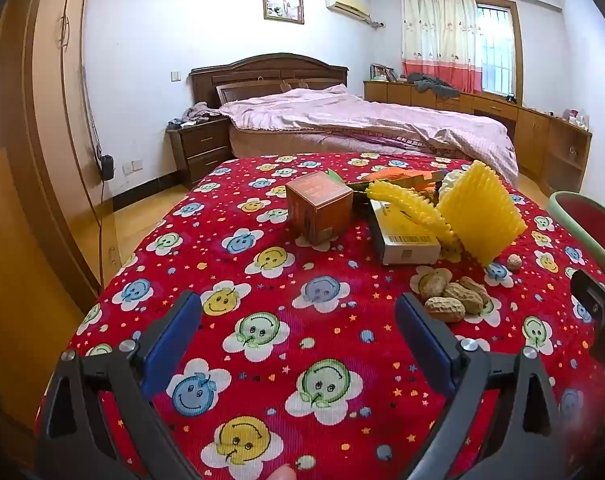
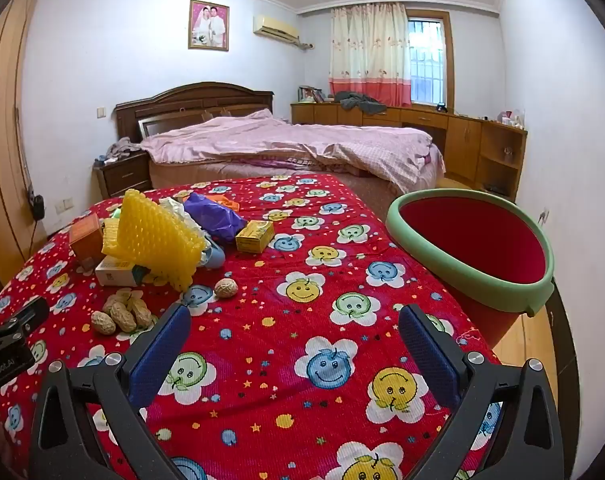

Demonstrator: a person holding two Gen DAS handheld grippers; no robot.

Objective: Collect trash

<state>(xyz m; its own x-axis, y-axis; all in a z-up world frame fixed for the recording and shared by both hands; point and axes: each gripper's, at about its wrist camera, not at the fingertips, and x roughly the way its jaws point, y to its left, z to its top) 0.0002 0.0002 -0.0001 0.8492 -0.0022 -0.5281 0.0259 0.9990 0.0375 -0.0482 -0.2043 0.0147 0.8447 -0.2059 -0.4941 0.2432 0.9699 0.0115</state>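
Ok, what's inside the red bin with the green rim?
The red bin shows only bare red inner wall under its green rim; no trash is visible. Its bottom is hidden by the near rim, so I can't confirm it's empty.

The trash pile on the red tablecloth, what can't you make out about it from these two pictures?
- Left wrist view: the yellow foam net hides the items behind it; only scraps show.
- Left wrist view: the print on the white box is too small to read.
- Right wrist view: the orange box is partly behind the foam net.
- Both views: the red bin shows no floor; the left view's edge crops it.
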